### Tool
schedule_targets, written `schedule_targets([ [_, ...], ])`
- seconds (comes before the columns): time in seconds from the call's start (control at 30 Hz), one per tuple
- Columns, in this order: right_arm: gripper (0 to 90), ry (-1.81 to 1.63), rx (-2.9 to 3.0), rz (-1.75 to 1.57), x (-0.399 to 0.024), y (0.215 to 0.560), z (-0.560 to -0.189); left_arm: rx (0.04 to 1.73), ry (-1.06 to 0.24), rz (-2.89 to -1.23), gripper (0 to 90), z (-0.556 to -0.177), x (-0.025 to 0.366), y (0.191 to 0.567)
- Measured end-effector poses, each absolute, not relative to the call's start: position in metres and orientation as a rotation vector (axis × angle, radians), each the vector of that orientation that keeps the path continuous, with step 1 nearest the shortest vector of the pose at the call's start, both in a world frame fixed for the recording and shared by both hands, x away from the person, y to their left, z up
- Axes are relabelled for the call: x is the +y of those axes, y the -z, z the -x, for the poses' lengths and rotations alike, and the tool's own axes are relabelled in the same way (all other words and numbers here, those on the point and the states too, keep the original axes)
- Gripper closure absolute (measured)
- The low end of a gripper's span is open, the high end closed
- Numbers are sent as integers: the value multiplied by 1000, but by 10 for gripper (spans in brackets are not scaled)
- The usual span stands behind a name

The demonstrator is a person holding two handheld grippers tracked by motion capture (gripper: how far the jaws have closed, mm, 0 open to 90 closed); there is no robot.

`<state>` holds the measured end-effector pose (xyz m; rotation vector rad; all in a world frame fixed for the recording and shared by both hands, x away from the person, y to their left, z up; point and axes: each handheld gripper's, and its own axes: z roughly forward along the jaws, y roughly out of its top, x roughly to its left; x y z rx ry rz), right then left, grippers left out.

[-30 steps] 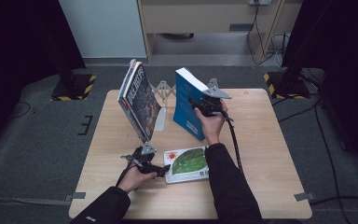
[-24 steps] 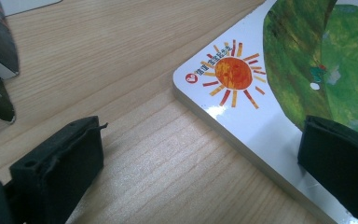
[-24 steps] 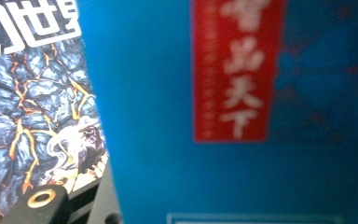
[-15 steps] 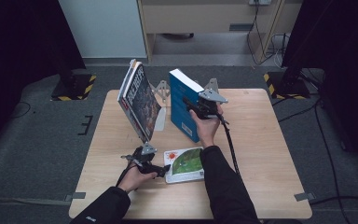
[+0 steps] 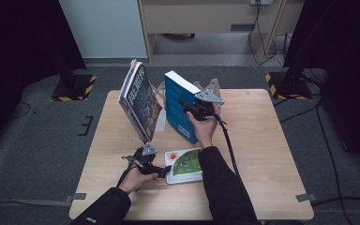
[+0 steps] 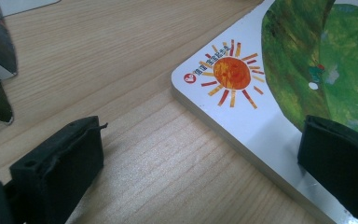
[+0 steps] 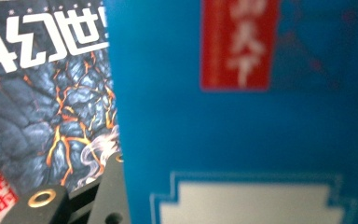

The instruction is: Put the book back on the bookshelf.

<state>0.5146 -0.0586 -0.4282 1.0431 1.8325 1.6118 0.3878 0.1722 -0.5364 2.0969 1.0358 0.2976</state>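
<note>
The right hand-held gripper [image 5: 187, 107] is pinching a thick blue hardcover book [image 5: 178, 105] and holding it upright over the far half of the pale wooden counter [image 5: 262, 140], just beside a dark magazine-like book with a cracked-lava cover [image 5: 140, 103] that leans against a metal folding bookstand [image 5: 158, 91]. In the right gripper view the blue cover sits hard up against one black jaw, so the grip looks firm. The left hand-held gripper [image 5: 161, 168] rests low near the front edge, its jaws spread, one over bare wood and the other over the corner of a flat white board book with an orange sun and green leaf [image 6: 270, 79], not squeezing it. I judge the step in hand is standing the blue book into the rack next to the leaning one; the next move calls for lowering it squarely without knocking its neighbour over, then letting go.
</note>
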Motion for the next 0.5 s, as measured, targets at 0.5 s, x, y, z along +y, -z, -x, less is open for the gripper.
schedule_targets([
  [0.5,600,-1545,1894,-1009,-80,431,-498,1037,-298,-2098,0,-388,172,536],
])
